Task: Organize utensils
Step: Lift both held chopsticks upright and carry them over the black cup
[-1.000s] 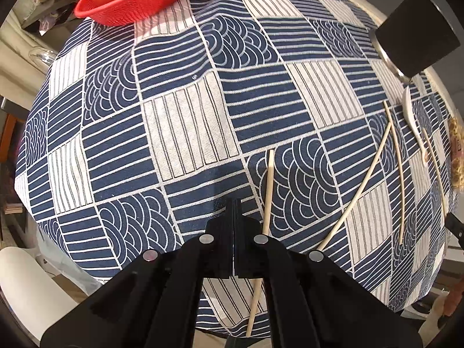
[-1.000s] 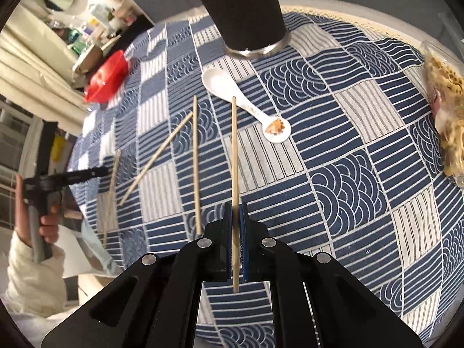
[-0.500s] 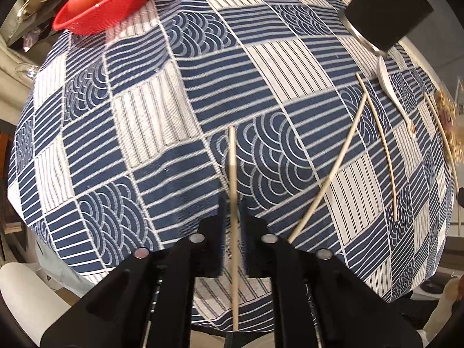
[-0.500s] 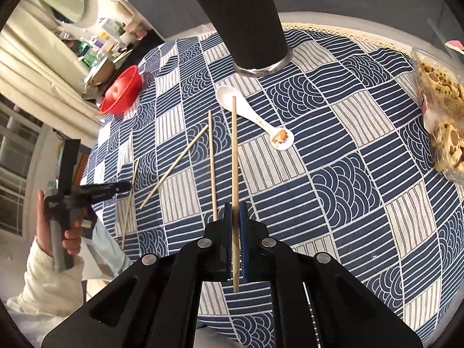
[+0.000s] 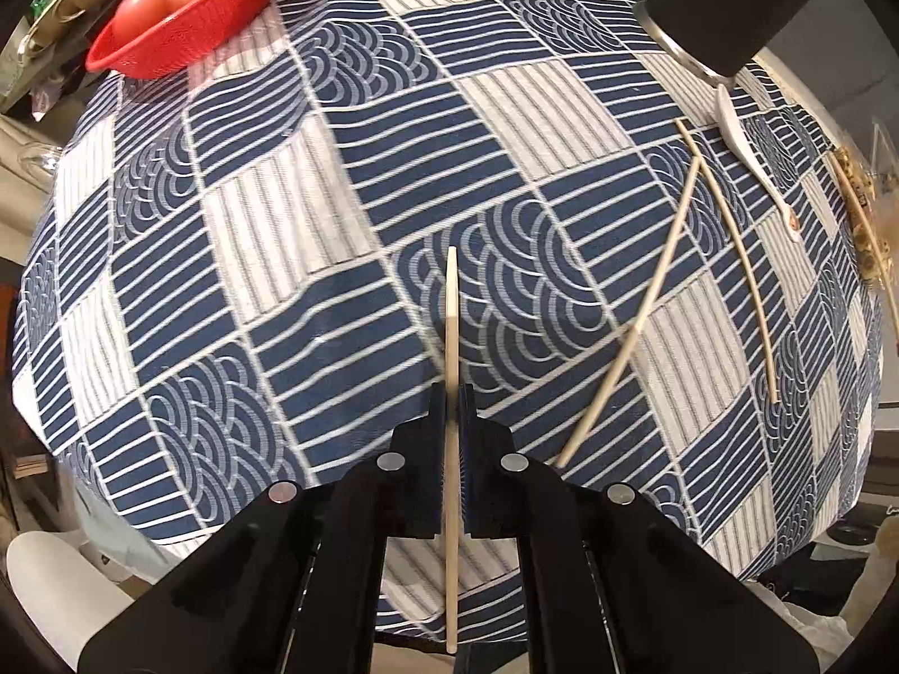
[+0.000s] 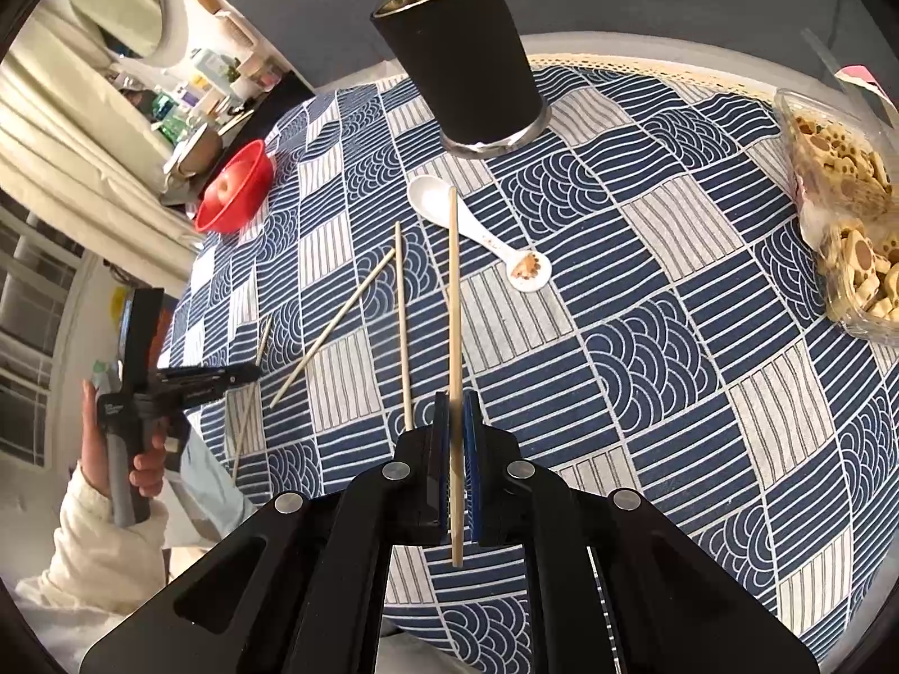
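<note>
My left gripper (image 5: 451, 393) is shut on a wooden chopstick (image 5: 451, 303) near the table's front edge; it also shows in the right wrist view (image 6: 253, 373). My right gripper (image 6: 456, 401) is shut on another chopstick (image 6: 454, 292), held above the cloth and pointing toward the black utensil cup (image 6: 466, 56), which holds chopsticks and a spoon. Two more chopsticks (image 6: 401, 314) (image 6: 337, 326) and a white spoon (image 6: 477, 230) lie on the cloth. The left wrist view shows the cup (image 5: 730, 5), the spoon (image 5: 747, 146) and the loose chopsticks (image 5: 646, 314).
A red basket with apples (image 5: 185, 5) sits at the far left of the blue patterned tablecloth (image 5: 281, 224). A clear box of biscuits (image 6: 843, 213) stands at the right. The cloth hangs over the near table edge.
My left gripper closed on the chopstick that lay between its fingers. My right gripper rose with its chopstick, bringing the cup's rim into view.
</note>
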A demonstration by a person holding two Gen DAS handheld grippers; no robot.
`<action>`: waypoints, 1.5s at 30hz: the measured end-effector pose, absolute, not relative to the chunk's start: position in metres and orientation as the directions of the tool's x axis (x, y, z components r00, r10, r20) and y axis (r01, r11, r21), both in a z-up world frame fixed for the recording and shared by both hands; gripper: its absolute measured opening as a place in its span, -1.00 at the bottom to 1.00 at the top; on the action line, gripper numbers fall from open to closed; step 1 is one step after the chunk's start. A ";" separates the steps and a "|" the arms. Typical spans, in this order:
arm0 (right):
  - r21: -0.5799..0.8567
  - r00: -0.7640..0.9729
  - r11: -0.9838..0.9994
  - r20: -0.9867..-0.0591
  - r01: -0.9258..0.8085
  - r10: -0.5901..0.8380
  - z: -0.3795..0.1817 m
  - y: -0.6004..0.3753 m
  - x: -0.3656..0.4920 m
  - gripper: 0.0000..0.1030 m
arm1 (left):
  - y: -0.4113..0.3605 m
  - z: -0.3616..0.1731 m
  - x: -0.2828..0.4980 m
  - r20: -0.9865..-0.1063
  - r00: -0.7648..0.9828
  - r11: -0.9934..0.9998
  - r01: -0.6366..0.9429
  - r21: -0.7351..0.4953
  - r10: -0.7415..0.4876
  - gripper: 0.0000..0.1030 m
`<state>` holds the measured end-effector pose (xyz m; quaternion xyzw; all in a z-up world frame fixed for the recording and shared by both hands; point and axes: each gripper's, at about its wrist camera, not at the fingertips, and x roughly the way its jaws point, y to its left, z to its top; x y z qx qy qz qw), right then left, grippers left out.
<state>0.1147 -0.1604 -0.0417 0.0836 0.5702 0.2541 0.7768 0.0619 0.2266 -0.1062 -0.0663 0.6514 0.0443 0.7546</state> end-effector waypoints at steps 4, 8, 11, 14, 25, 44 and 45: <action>0.434 0.239 0.851 -0.829 -0.297 0.506 -0.034 -0.166 0.118 -0.91 | 0.233 -0.088 0.062 -0.984 0.177 0.986 -0.159 -0.048 -0.019 -0.91; 0.443 0.253 0.845 -0.817 -0.299 0.518 -0.024 -0.170 0.124 -0.91 | 0.243 -0.065 0.067 -0.974 0.228 0.984 -0.170 -0.050 -0.010 -0.91; 0.446 0.261 0.840 -0.809 -0.310 0.526 -0.010 -0.171 0.129 -0.91 | 0.244 -0.050 0.082 -0.963 0.270 0.981 -0.180 -0.068 -0.017 -0.91; 0.425 0.282 0.842 -0.807 -0.334 0.519 0.005 -0.171 0.133 -0.91 | 0.232 -0.030 0.096 -0.951 0.309 0.984 -0.168 -0.066 -0.011 -0.91; 0.389 0.377 0.864 -0.785 -0.319 0.492 0.058 -0.173 0.161 -0.91 | 0.186 0.006 0.165 -0.897 0.439 0.995 -0.053 -0.083 -0.051 -0.91; 0.310 0.315 0.931 -0.879 -0.194 0.358 0.125 -0.136 0.241 -0.91 | 0.146 0.077 0.277 -0.773 0.579 0.956 0.268 -0.121 -0.260 -0.91; 0.284 0.315 0.938 -0.888 -0.198 0.335 0.128 -0.130 0.245 -0.91 | 0.146 0.079 0.286 -0.762 0.584 0.950 0.280 -0.135 -0.280 -0.91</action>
